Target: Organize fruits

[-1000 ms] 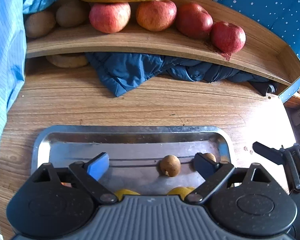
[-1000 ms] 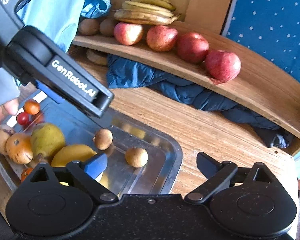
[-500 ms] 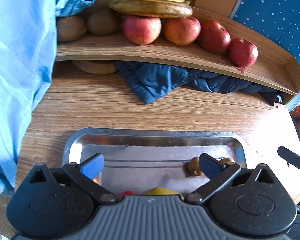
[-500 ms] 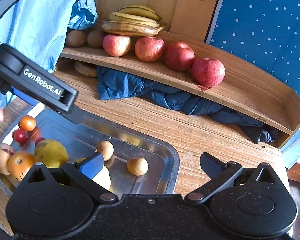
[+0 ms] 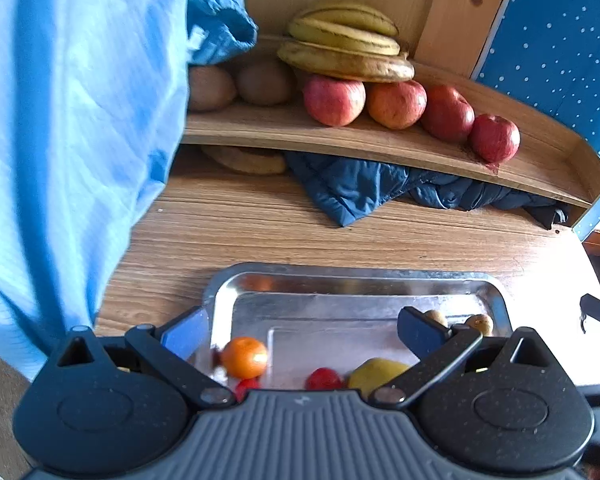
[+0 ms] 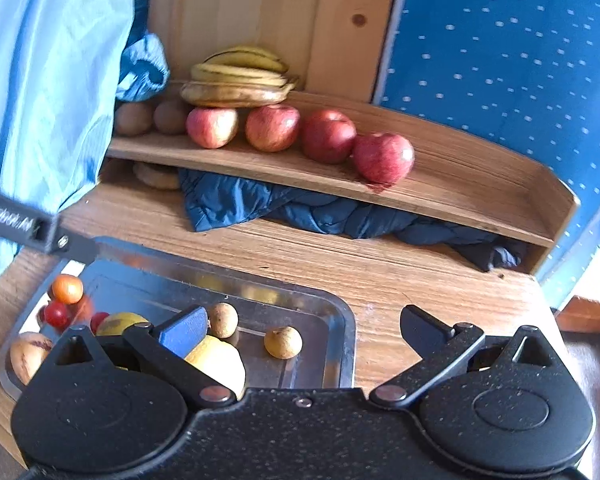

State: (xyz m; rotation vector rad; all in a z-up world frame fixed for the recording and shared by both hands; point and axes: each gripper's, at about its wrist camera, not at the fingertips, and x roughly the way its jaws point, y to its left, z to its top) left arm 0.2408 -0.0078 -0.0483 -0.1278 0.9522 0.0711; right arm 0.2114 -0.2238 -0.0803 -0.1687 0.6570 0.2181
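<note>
Pulled back from the steel tray (image 5: pixel 496 300), both grippers have widened their view. Apples (image 6: pixel 272 128) line the wooden shelf (image 6: pixel 460 200), sorted; small fruit (image 6: pixel 283 342) awaits in the tray. Left gripper (image 5: pixel 300 330), just opened wider, and right gripper (image 6: pixel 300 330) gape empty.

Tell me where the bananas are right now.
The bananas sit at the left end of the wooden shelf, seen in both wrist views, stacked above the leftmost apple and beside two kiwis.
</note>
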